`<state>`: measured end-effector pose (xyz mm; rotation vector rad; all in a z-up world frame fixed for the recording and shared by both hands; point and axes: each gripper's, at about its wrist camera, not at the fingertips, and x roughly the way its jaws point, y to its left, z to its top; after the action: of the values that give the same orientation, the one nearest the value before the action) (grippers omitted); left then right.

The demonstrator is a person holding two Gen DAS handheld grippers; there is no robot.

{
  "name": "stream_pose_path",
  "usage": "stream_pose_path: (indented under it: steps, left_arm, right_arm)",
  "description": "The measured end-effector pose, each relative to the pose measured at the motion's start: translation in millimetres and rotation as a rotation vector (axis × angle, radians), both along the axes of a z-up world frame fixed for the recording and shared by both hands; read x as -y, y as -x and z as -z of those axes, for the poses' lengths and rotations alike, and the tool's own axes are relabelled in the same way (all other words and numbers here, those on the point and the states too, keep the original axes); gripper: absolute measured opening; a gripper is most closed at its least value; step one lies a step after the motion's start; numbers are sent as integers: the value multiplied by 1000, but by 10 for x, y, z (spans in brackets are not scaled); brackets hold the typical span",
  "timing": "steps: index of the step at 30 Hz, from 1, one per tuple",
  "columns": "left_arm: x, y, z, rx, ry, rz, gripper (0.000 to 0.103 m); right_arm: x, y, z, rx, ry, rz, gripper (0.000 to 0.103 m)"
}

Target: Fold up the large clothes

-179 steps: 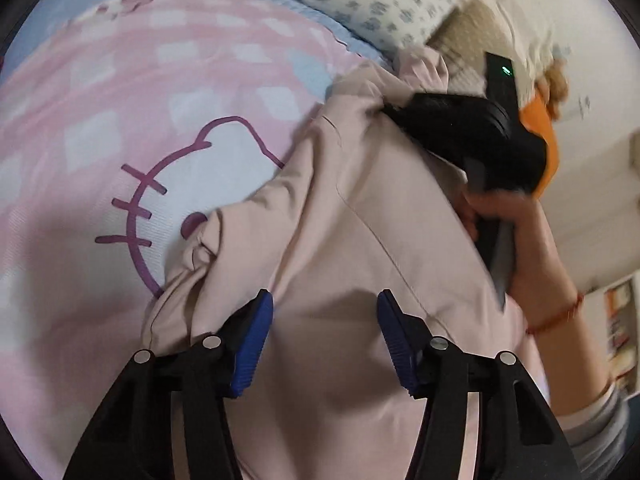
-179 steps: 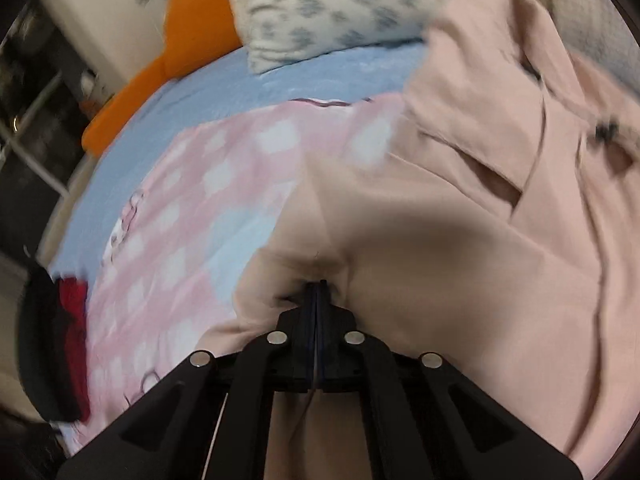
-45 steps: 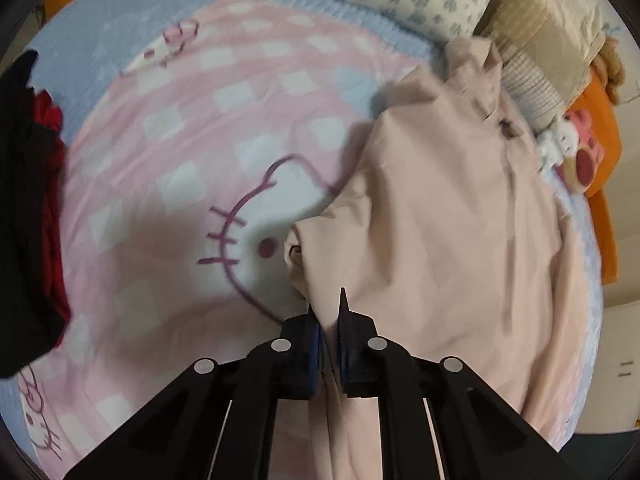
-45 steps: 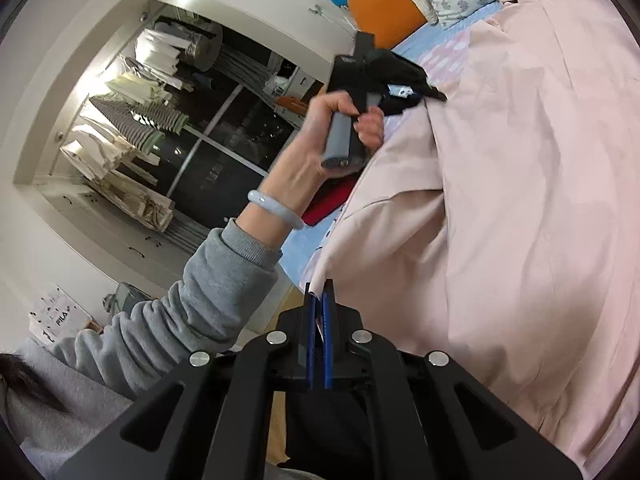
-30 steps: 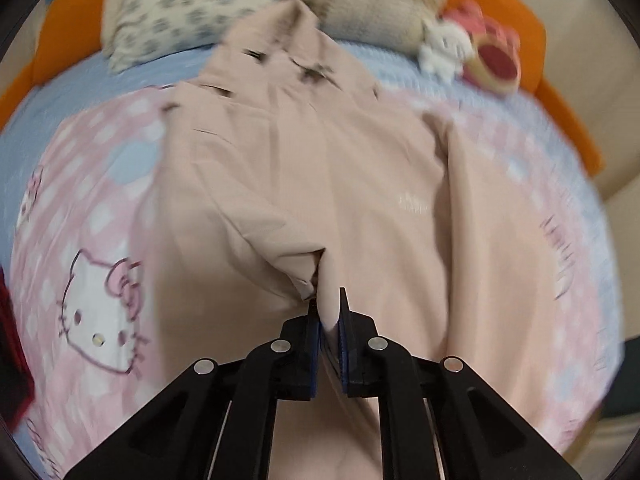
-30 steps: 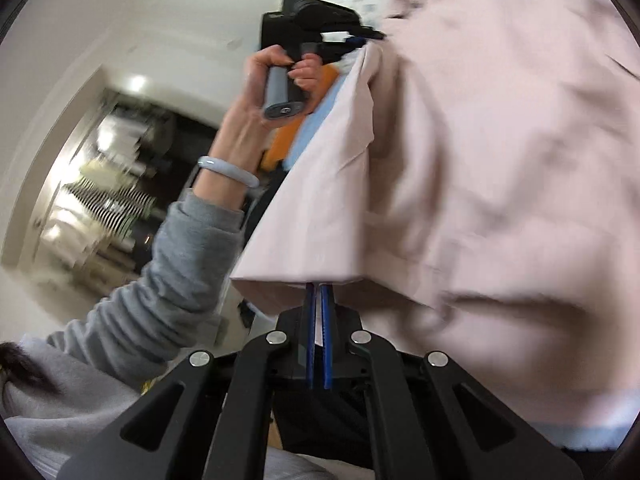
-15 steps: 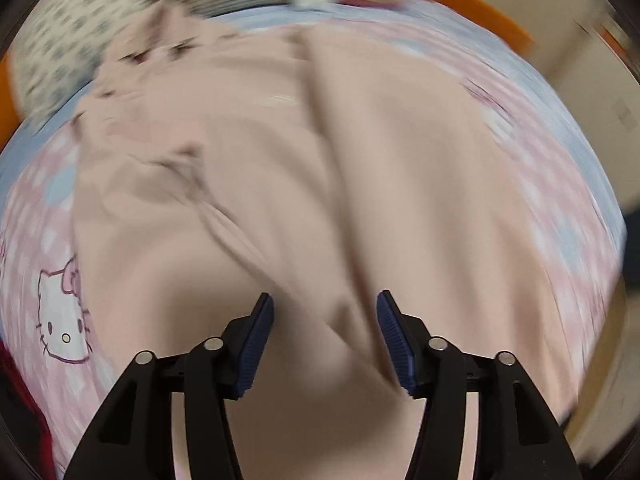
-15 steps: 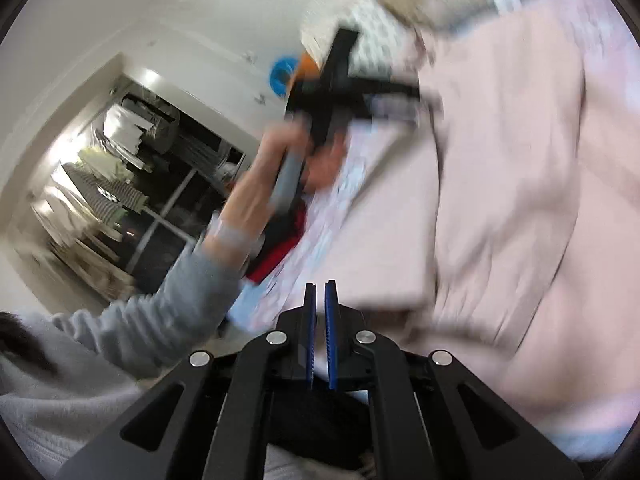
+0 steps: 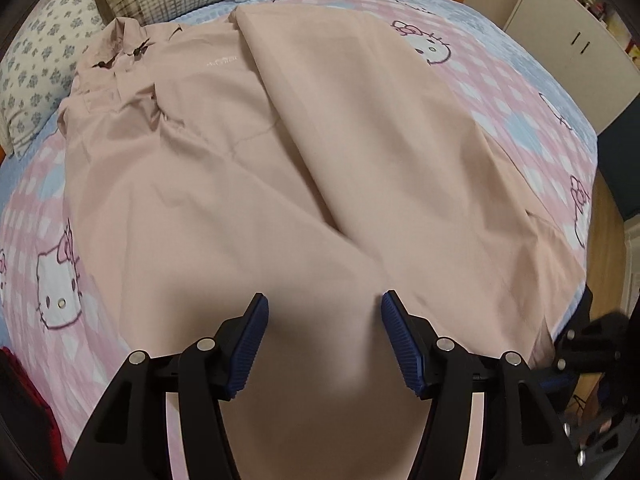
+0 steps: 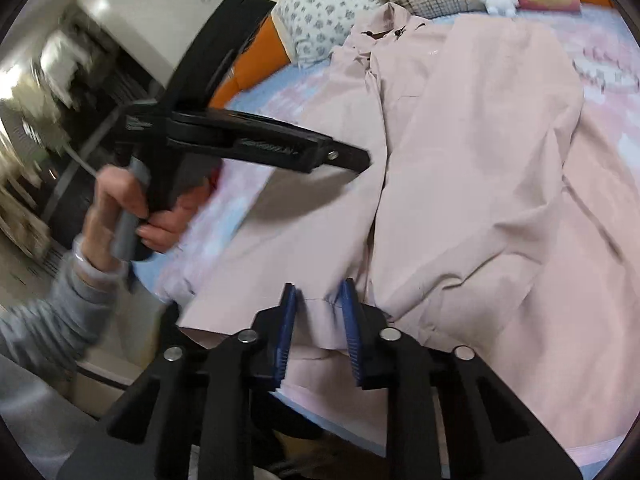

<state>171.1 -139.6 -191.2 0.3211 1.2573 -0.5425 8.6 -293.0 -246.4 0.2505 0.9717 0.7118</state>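
Left tool point(image 9: 322, 332) gapes wide above the pink garment point(image 9: 280, 160); right tool point(image 10: 318, 322) has just parted slightly.

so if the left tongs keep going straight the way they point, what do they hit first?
Most likely the pink garment spread on the bed. The left tongs stand open, pointing steeply down at its lower half, with nothing between them and the cloth. The gap above the fabric can't be judged from this view.
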Motion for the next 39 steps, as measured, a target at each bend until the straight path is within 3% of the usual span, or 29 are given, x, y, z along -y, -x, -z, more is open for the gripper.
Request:
stream_pose_path:
  steps: [3, 7, 11, 14, 17, 20, 21, 23, 24, 26, 29, 30, 33, 36, 39]
  left_arm:
    - [-120, 114, 46, -7, 11, 5, 63]
    - [-311, 287, 88, -32, 24, 4, 63]
    - [-530, 517, -101, -34, 11, 44, 63]
    - [-547, 659, -162, -8, -27, 77, 64]
    - [-472, 736, 31, -33, -54, 88, 65]
    - [-413, 824, 184, -23, -112, 104, 65]
    - [-417, 851, 218, -25, -123, 106, 65]
    - [-444, 895, 237, -30, -127, 108, 65]
    - [-466, 922, 243, -37, -130, 108, 64]
    - [-491, 972, 260, -41, -141, 111, 65]
    - [-505, 1038, 294, -43, -141, 111, 64]
    - [-528, 1048, 313, -64, -130, 105, 64]
    - [-584, 1127, 353, -124, -117, 119, 64]
    - [-623, 1123, 254, -160, -103, 131, 65]
    - [-602, 860, -7, -118, -67, 111, 65]
  right_arm:
    - [5, -20, 33, -48, -20, -46, 9]
    - [-199, 6, 193, -149, -82, -113, 8]
    - [-573, 59, 205, -212, -198, -230, 7]
    - [-709, 111, 167, -168, -171, -248, 7]
    - [-644, 52, 188, -171, -211, -225, 10]
    - [-426, -3, -3, -123, -230, -151, 11]
    - [-334, -15, -51, -103, -234, -124, 20]
    - [-197, -82, -137, -41, -165, -40, 39]
    - [-183, -120, -119, -13, -101, -6, 39]
    - [-256, -182, -60, 12, -62, -23, 39]
    - [-423, -251, 7, 15, -93, -88, 32]
    - [-516, -288, 95, 17, -25, -87, 28]
    - [-700, -289, 328, -31, 41, -73, 22]
    - [-589, -279, 394, -47, 20, -57, 19]
    - [-519, -273, 426, -54, -2, -35, 19]
